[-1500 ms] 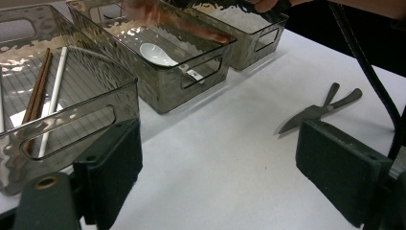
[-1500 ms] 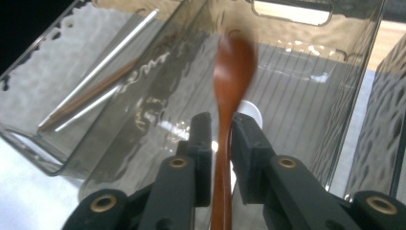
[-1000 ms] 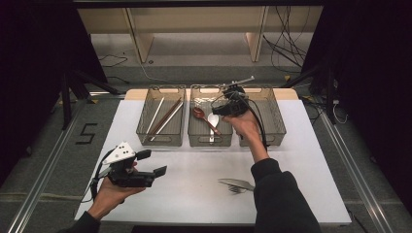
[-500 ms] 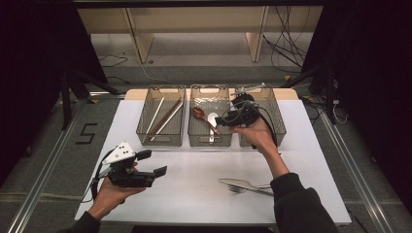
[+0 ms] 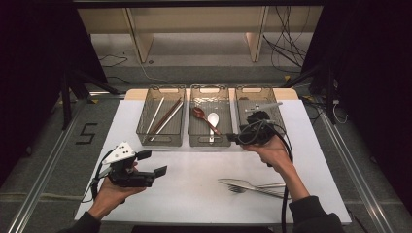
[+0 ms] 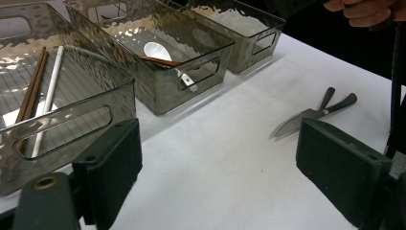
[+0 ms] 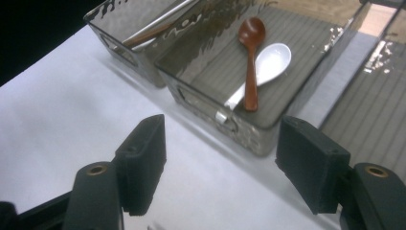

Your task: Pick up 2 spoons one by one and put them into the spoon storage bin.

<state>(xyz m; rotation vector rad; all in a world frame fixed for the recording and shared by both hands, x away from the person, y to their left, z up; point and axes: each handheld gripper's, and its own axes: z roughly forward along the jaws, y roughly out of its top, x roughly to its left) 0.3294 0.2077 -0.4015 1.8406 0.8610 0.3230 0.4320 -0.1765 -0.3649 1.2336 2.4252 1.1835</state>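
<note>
Sorting cutlery into bins. A knife (image 5: pixel 243 184) and a fork (image 5: pixel 257 188) lie crossed and touching on the white worktop (image 5: pixel 194 194) near its front edge, right of centre; in the left gripper view they show as a blade (image 6: pixel 299 120) with two dark handles fanning toward the right edge. The right tongs (image 5: pixel 234 139), jaws just opened wide with nothing between them, hang just in front of the row of three clear bins along the back edge, between the middle bin (image 5: pixel 210 141) and the right bin (image 5: pixel 279 114), and well apart from the cutlery, which lies nearer the front edge than the tongs do. The right gripper view looks over the middle bin's front wall at a brown spoon (image 7: pixel 251 57) lying across a white spoon (image 7: pixel 268 62). The left tongs (image 5: pixel 153 162), also wide and empty, hover near the front-left corner; the left bin (image 5: pixel 145 138) holds chopsticks (image 5: pixel 165 116). The step in hand is judged to be a reach back toward the front edge for the next utensil. To do it well, the right tongs should come down over one handle only, away from the crossing, with jaws astride it, so the other piece is not dragged along.
</note>
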